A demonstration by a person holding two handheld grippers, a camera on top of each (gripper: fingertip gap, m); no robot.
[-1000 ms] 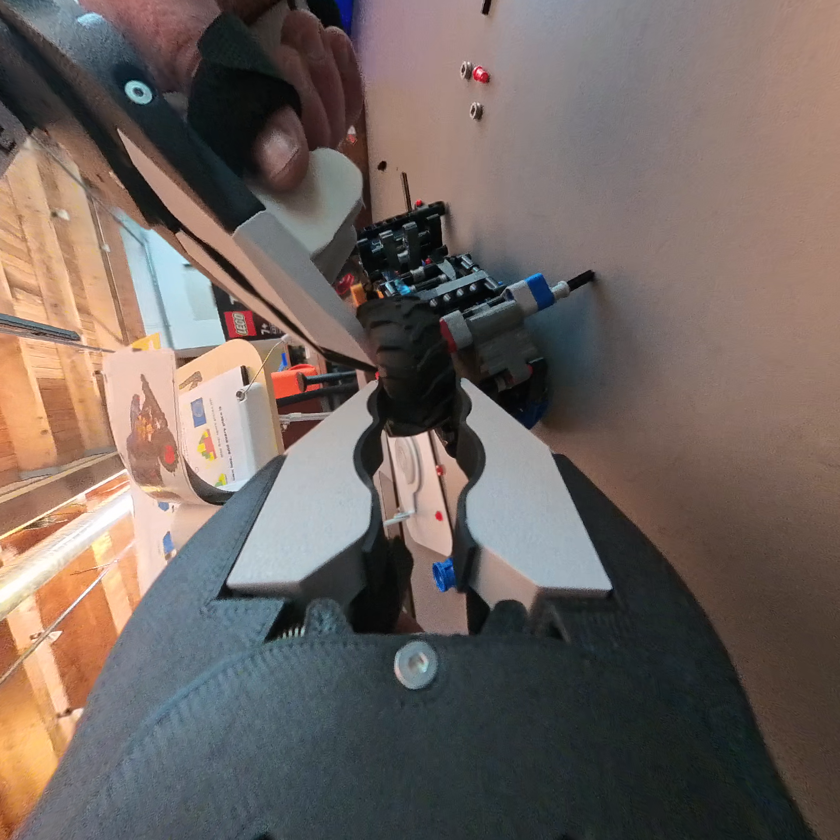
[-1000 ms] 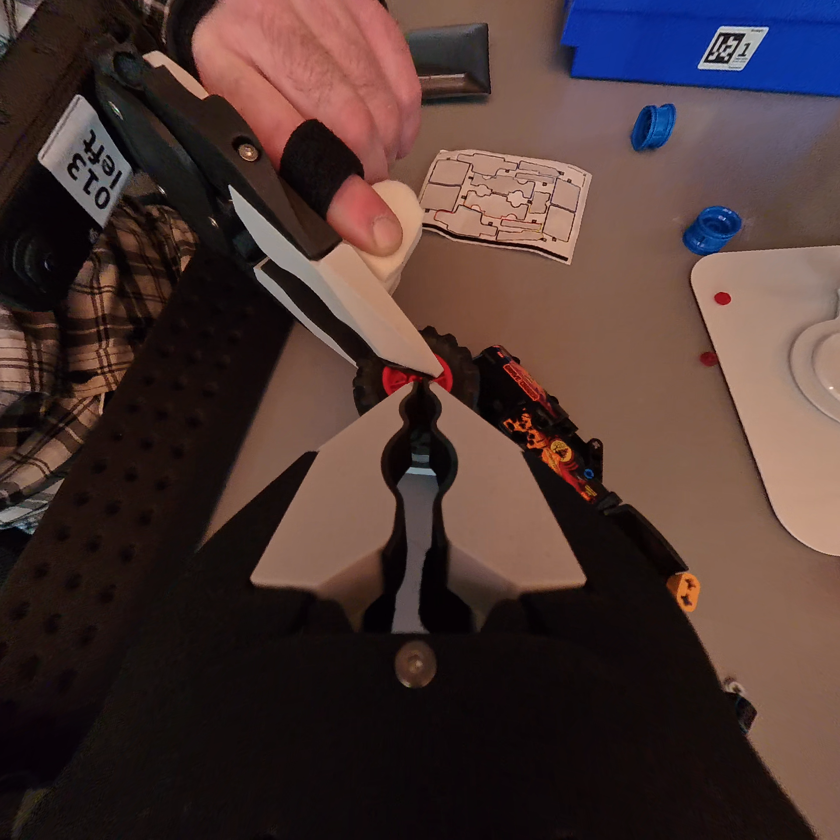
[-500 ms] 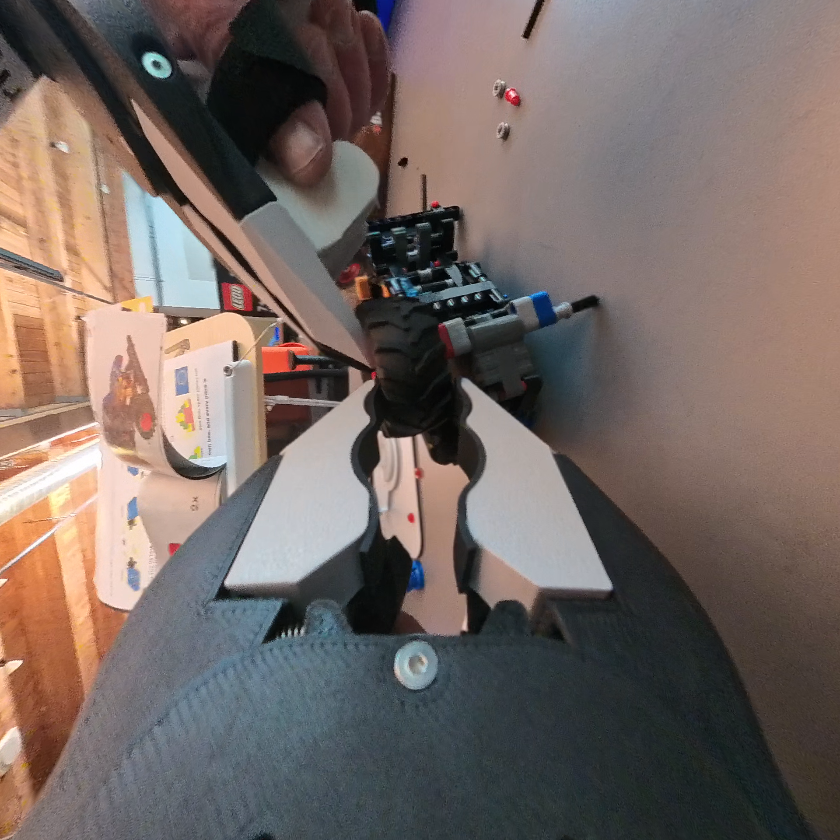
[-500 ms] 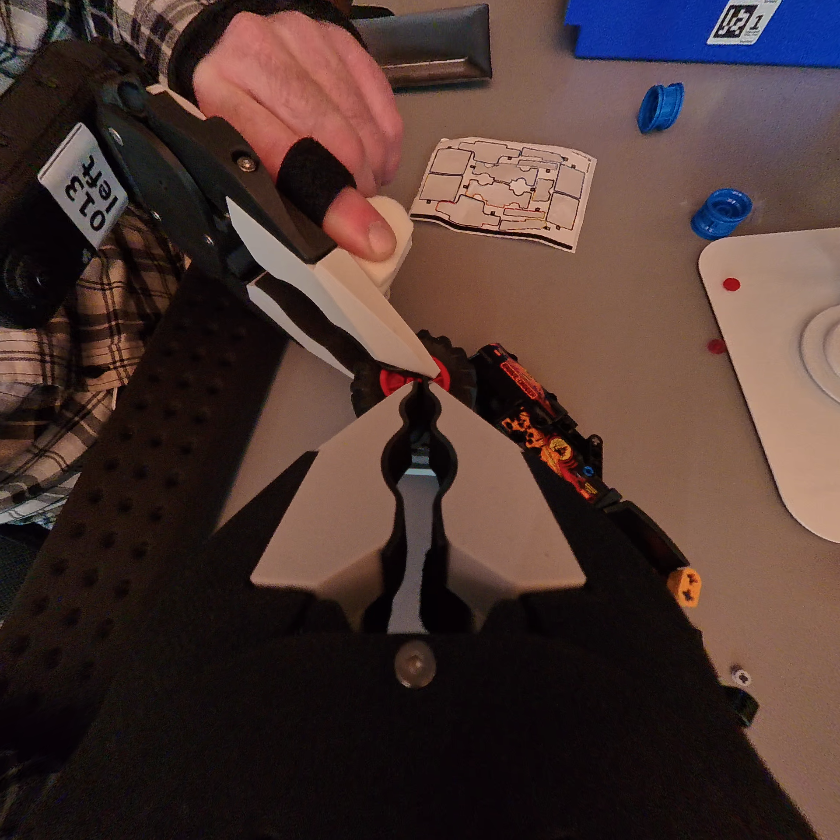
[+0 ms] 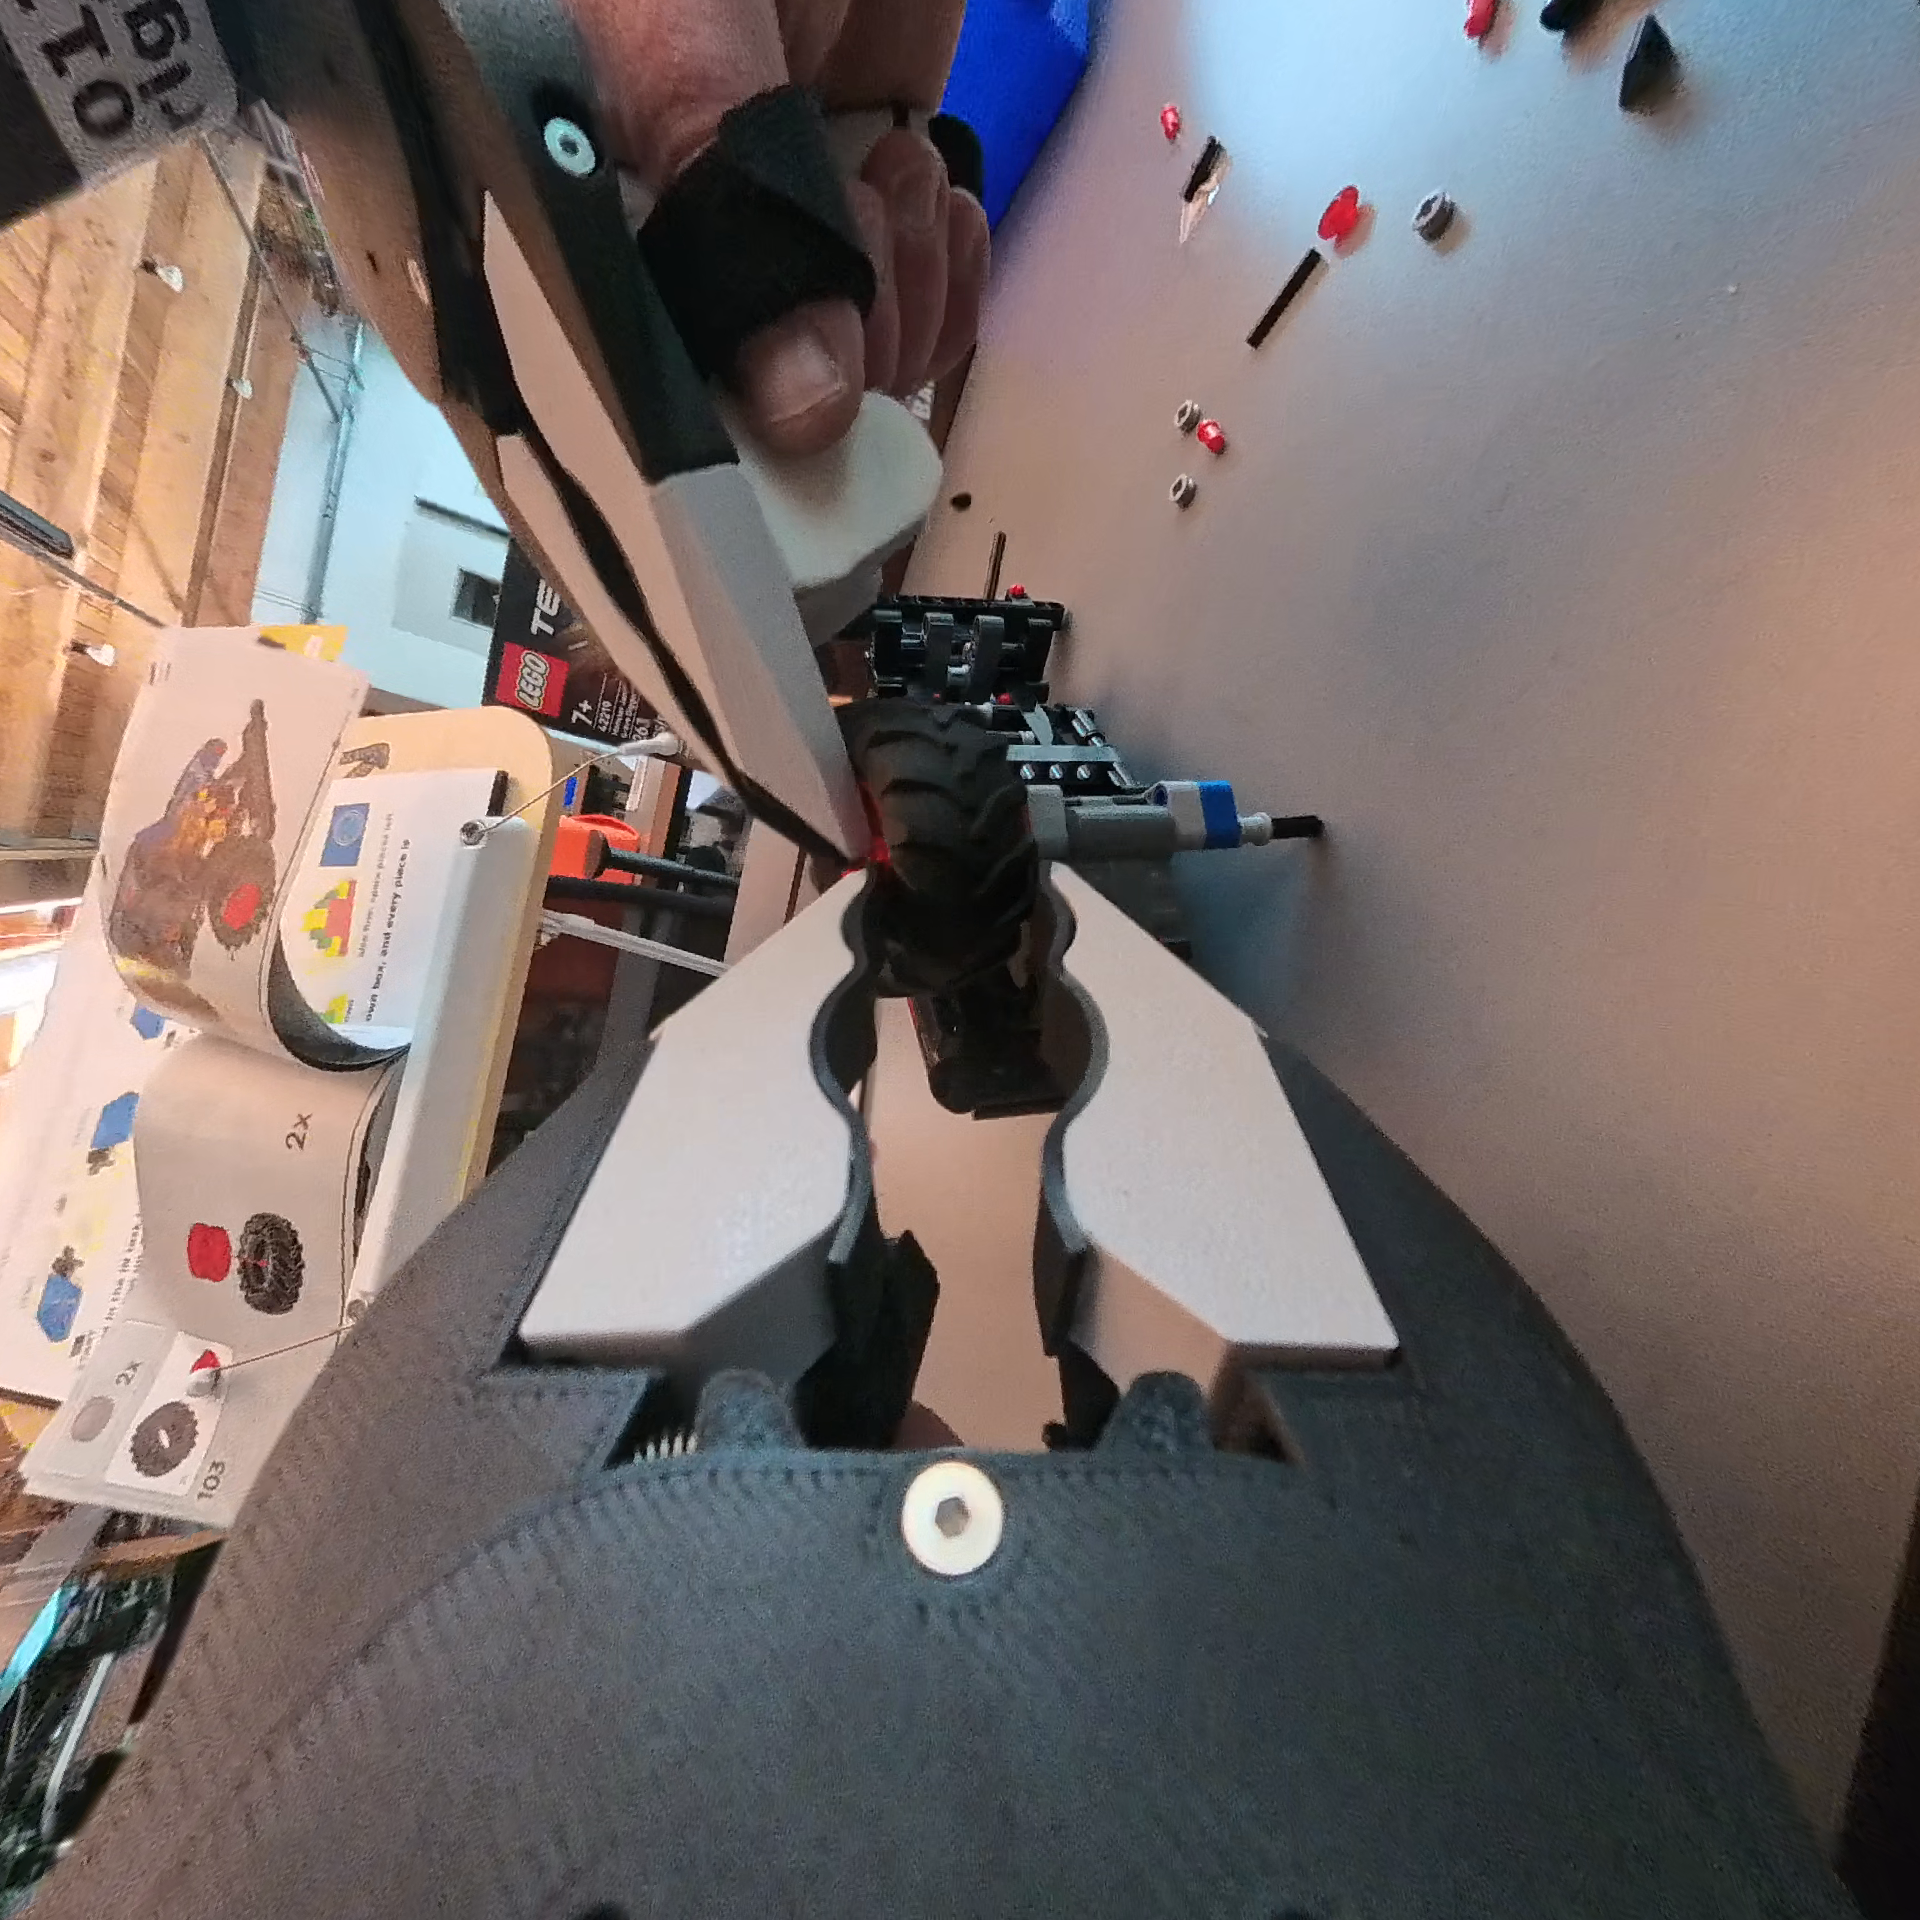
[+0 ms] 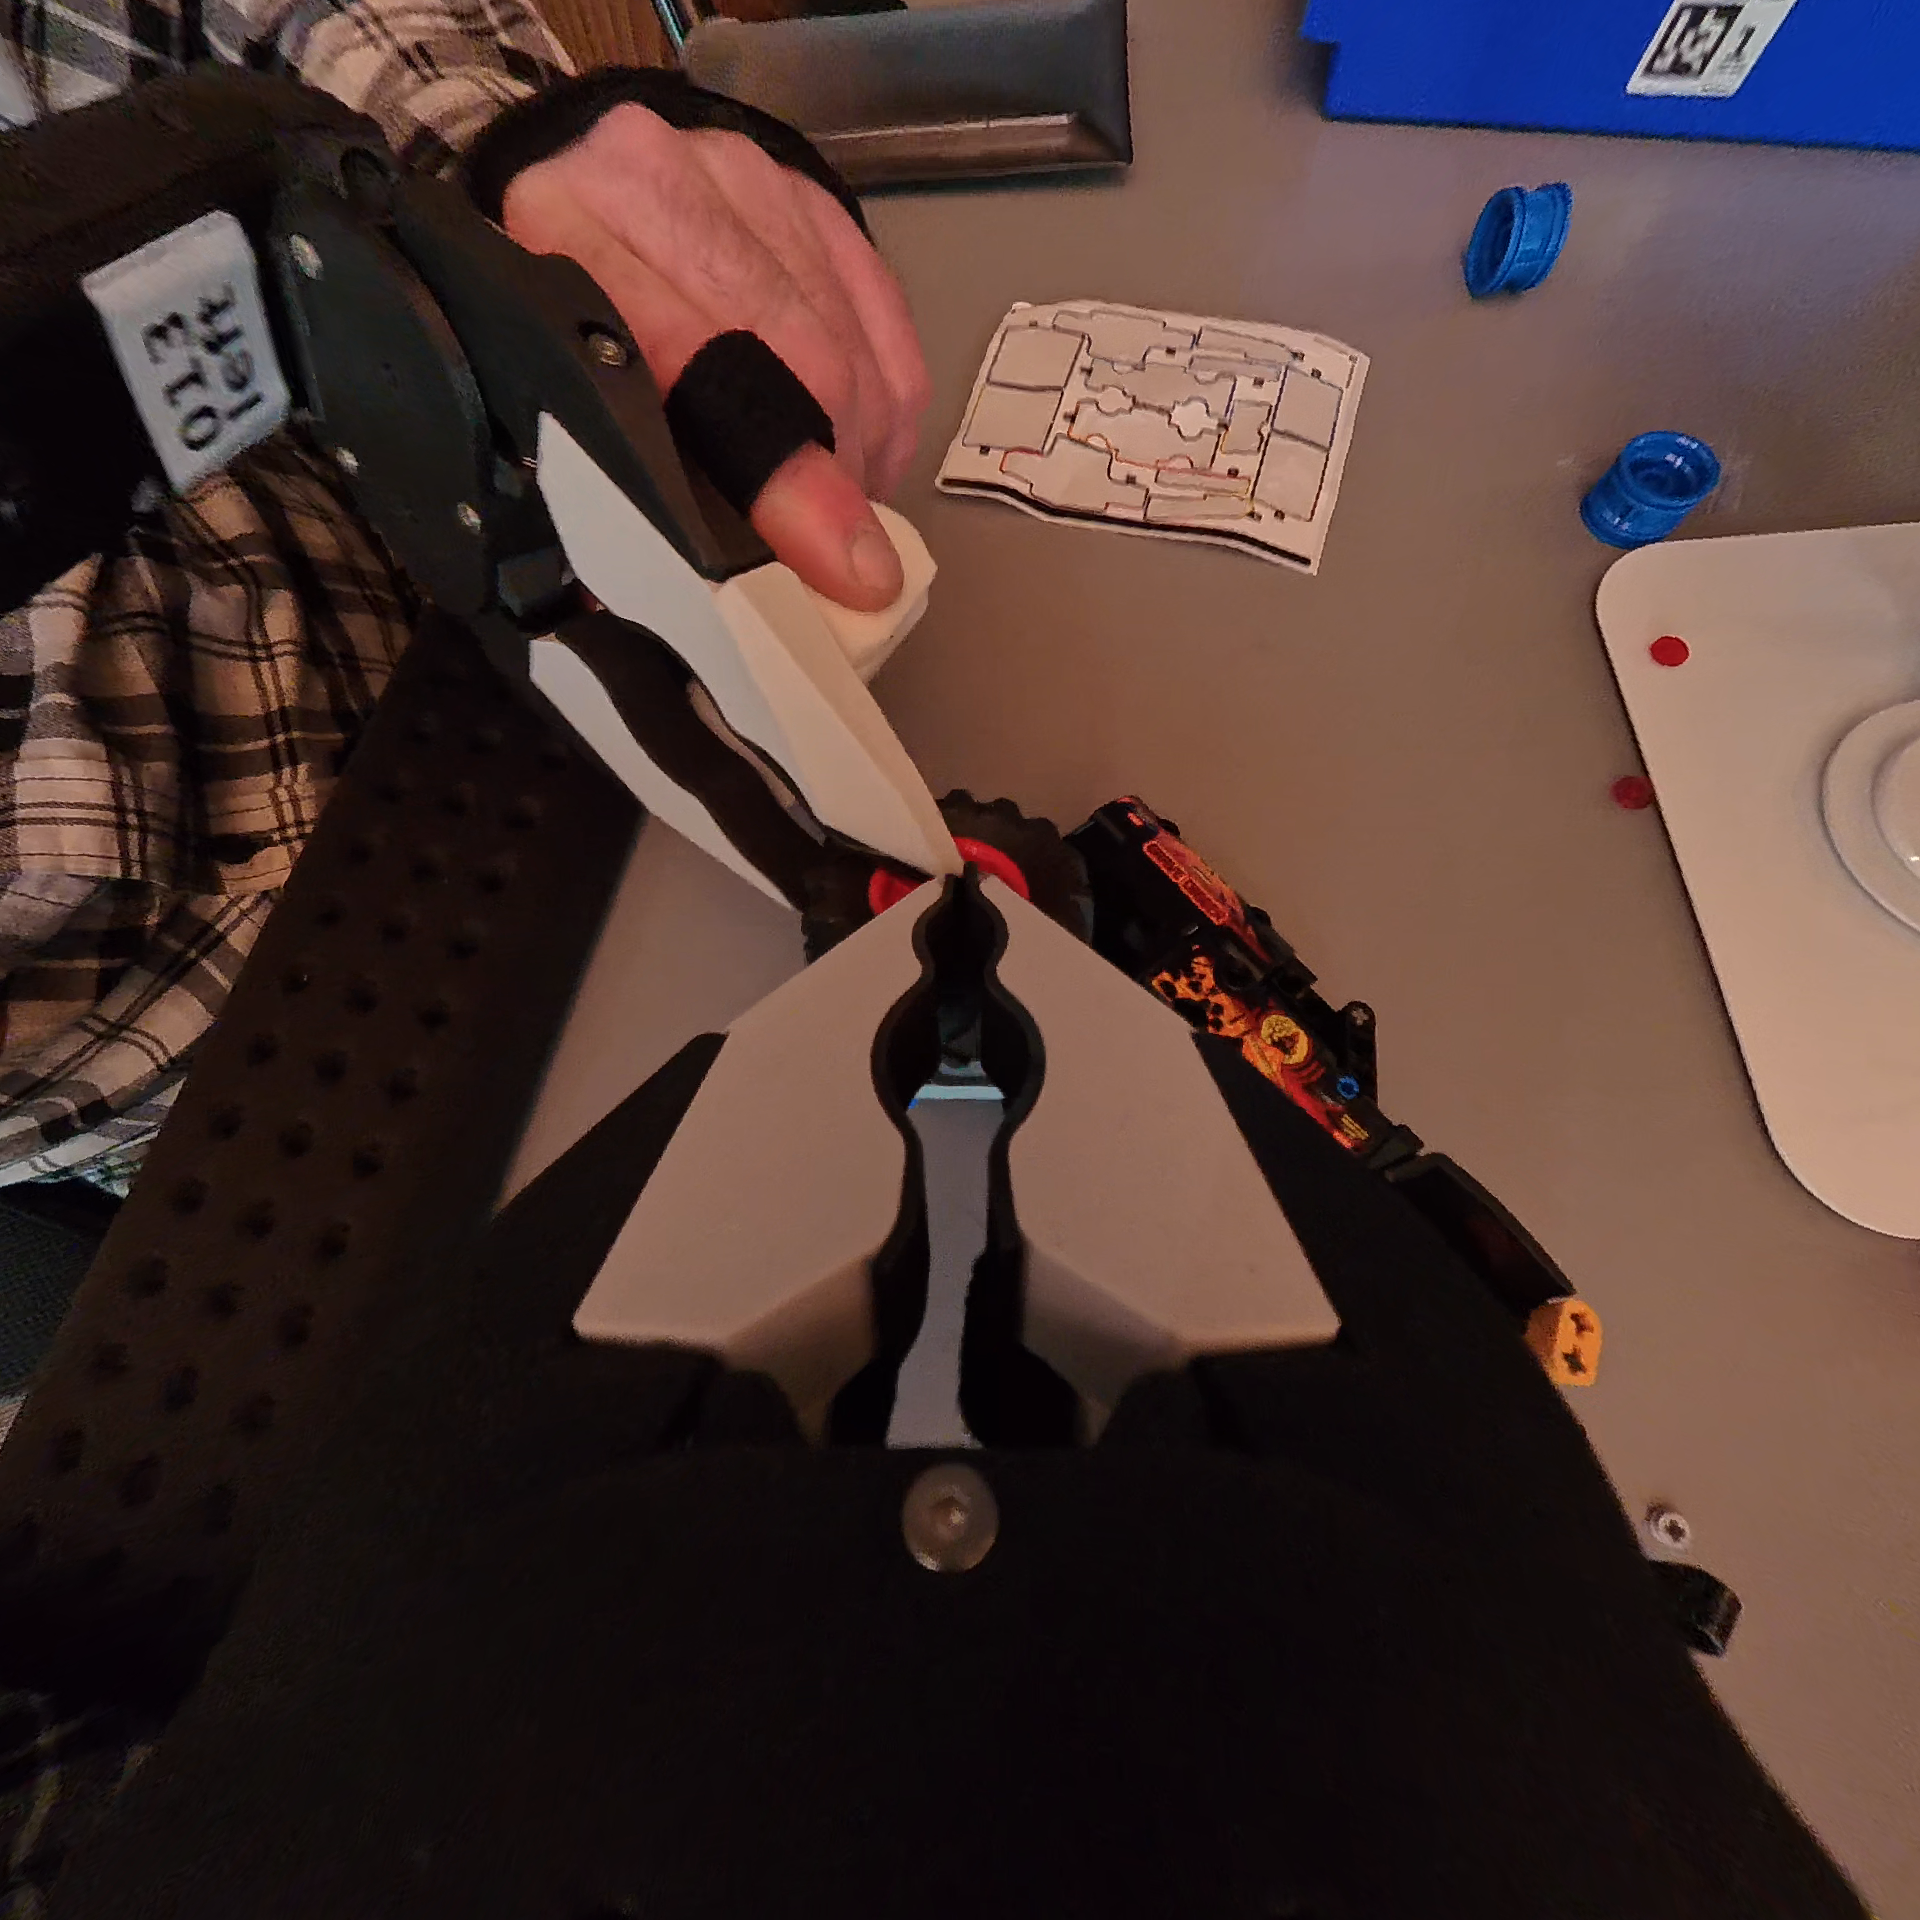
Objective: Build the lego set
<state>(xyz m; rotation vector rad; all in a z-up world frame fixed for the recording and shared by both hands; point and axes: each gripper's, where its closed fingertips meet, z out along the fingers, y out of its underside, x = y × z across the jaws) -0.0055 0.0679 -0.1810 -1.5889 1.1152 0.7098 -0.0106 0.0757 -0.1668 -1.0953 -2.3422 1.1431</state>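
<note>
The black lego truck (image 6: 1226, 997) with orange flame stickers lies on the grey table. Its black tyre (image 5: 961, 831) with a red hub (image 6: 987, 868) is at the near end. My left gripper (image 5: 956, 904) is shut on the tyre, one finger on each side of the tread. My right gripper (image 6: 961, 888) is shut, with its tips resting on the red hub. In the left wrist view the right gripper (image 5: 852, 842) comes in from the upper left and touches the hub. A grey axle with a blue piece (image 5: 1195, 816) sticks out of the chassis toward the table.
Two blue rims (image 6: 1517, 239) (image 6: 1652, 488), a sticker sheet (image 6: 1153, 426), a white tray (image 6: 1714, 883) and a blue box (image 6: 1507, 73) lie beyond the truck. An open instruction booklet (image 5: 229, 883) stands to the left. Small red and grey pieces (image 5: 1205, 436) are scattered on the table.
Both grippers stay on the wheel. The left wrist view has swung a little, so the axle now points straight at the table, and more loose pieces show.
</note>
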